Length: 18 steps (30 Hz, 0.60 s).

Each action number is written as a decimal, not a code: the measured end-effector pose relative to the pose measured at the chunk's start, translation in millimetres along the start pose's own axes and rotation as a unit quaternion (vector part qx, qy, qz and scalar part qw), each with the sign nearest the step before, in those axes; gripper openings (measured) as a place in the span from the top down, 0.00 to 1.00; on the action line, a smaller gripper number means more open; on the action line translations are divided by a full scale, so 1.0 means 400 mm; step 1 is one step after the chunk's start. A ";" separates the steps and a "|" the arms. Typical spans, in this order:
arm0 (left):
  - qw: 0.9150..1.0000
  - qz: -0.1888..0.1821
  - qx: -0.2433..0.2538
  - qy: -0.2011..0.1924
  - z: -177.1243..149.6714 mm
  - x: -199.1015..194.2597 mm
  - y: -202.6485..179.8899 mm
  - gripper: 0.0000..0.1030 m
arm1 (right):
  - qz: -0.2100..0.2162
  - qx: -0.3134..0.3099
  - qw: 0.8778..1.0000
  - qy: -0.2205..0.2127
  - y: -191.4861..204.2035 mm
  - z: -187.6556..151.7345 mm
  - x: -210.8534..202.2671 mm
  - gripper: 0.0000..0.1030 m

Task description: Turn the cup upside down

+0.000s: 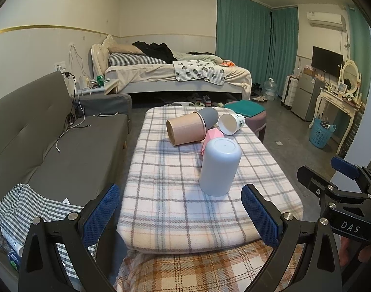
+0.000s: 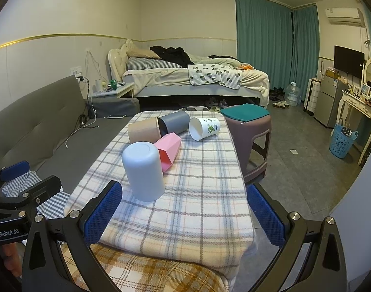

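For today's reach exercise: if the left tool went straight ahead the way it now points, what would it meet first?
Probably the pale blue cup, standing upside down on the plaid cloth. It sits a little right of centre between the open left tool fingers; depth is uncertain, so a finger might pass beside it.
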<state>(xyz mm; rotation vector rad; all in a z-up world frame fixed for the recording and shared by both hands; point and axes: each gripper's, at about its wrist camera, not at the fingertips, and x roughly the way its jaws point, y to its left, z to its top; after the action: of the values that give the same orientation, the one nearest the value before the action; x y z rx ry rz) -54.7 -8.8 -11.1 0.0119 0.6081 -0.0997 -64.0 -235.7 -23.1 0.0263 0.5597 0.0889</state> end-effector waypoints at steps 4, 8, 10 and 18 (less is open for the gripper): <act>1.000 0.001 0.000 0.000 0.000 0.000 0.000 0.00 | 0.000 0.001 1.000 0.001 0.000 0.000 0.001 0.00; 1.000 0.001 0.003 -0.002 -0.002 -0.002 0.000 0.00 | 0.000 0.002 1.000 0.001 0.003 -0.006 0.004 0.00; 1.000 0.001 0.003 -0.002 -0.006 0.000 0.001 0.00 | 0.000 0.001 1.000 0.002 0.003 -0.004 0.005 0.00; 1.000 0.002 0.002 -0.002 -0.005 0.001 0.002 0.00 | 0.000 0.002 1.000 0.004 0.003 -0.013 0.006 0.00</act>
<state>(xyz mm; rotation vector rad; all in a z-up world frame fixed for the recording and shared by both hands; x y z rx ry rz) -55.4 -8.2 -12.8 0.0175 0.6046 -0.0981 -64.9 -234.3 -28.8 0.0291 0.5669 0.0886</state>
